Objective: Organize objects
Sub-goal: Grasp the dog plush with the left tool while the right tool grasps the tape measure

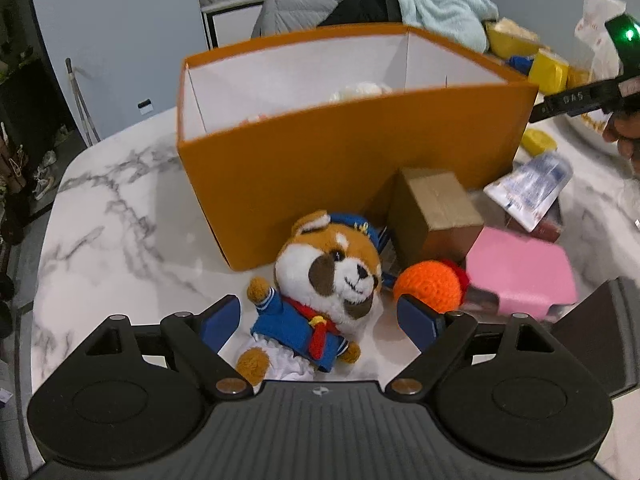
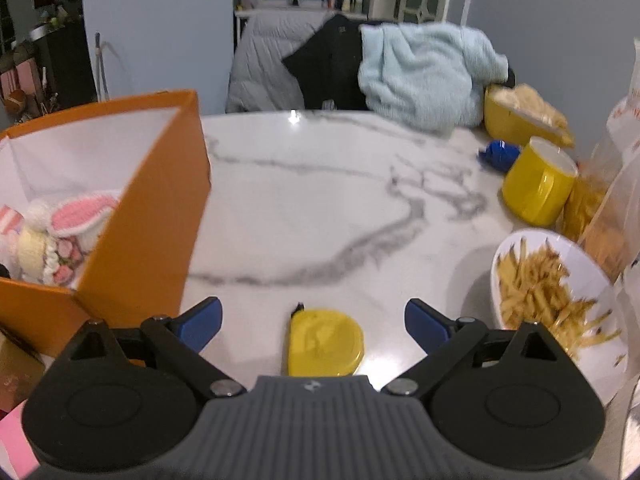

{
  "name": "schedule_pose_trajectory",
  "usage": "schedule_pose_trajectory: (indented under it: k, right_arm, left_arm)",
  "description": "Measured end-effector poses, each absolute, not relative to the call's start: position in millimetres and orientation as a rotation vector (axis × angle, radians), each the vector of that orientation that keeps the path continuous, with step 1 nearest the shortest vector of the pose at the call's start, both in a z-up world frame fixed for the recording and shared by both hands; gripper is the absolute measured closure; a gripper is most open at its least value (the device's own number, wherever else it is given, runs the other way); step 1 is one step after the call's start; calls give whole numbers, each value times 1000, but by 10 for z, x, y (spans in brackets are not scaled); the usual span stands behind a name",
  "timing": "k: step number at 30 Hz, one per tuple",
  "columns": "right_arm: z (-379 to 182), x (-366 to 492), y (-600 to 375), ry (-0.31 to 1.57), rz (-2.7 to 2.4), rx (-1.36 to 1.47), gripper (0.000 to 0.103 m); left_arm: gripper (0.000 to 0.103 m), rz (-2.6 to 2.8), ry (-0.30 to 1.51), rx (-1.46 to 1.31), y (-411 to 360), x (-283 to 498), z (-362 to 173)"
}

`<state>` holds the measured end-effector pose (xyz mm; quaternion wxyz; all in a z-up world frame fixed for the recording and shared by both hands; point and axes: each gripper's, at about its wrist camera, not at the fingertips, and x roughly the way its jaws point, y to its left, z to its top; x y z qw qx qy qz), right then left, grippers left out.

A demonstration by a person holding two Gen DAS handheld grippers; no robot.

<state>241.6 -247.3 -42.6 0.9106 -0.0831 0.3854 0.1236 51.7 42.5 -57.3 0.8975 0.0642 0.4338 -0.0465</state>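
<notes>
Jaws of the left gripper [image 1: 320, 320] stand apart around the plush dog [image 1: 320, 292] lying on the counter [image 1: 120, 220] before the orange box [image 1: 340, 160]. Right gripper [image 2: 313, 322]: jaws apart over the yellow tape measure [image 2: 326, 344].

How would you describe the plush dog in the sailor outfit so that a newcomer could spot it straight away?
Find the big orange box on the marble table; the plush dog lies just in front of it, between the left tool's open fingers. Unlike the cardboard box and orange crochet ball beside it, it wears blue.
</notes>
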Motion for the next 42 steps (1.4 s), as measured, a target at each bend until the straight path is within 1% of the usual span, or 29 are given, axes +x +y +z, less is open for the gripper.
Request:
schedule_pose_trajectory:
  k: [2, 4, 7, 8, 9, 11, 13, 15, 22, 28, 29, 32, 33, 34, 42]
  right_arm:
    - [-488, 2450, -2471, 818, 246, -163, 6]
    - [-538, 2478, -2467, 837, 238, -170, 8]
    - [-608, 2541, -2500, 859, 217, -170, 11]
    - [-632, 2563, -2517, 869, 212, -164, 12]
    - [-657, 2586, -2532, 882, 208, -157, 15]
    - [-716, 2637, -2580, 914, 204, -134, 19]
    - [-769, 2663, -2610, 940, 205, -113, 26]
    - [-800, 2689, -2625, 949, 206, -105, 29]
    - [-822, 2725, -2597, 939, 211, -107, 28]
    - [-820, 2755, -2538, 937, 215, -119, 30]
    - [-817, 2754, -2534, 937, 216, -120, 31]
    - [-803, 2738, -2522, 932, 228, -129, 39]
    - [-797, 2735, -2520, 929, 231, -131, 47]
    - [-786, 2731, -2515, 927, 232, -137, 51]
    - [-764, 2720, -2530, 946, 245, -137, 51]
  left_arm:
    - [2, -91, 907, 132, 424, 553, -629]
    - [2, -83, 914, 134, 418, 583, -671]
    - [6, -81, 925, 144, 400, 618, -708]
    - [8, -84, 928, 147, 394, 625, -716]
    - [10, -86, 930, 150, 388, 630, -726]
    - [10, -84, 930, 160, 371, 637, -746]
    - [10, -84, 930, 171, 355, 635, -765]
    - [10, -83, 931, 180, 352, 642, -786]
    - [9, -95, 913, 184, 371, 651, -827]
    - [10, -83, 944, 37, 546, 707, -844]
    - [11, -86, 947, 37, 548, 711, -838]
    - [16, -94, 952, 68, 510, 713, -819]
    - [18, -98, 950, 74, 506, 707, -812]
    - [19, -101, 950, 75, 504, 708, -799]
    - [25, -115, 945, 33, 553, 678, -699]
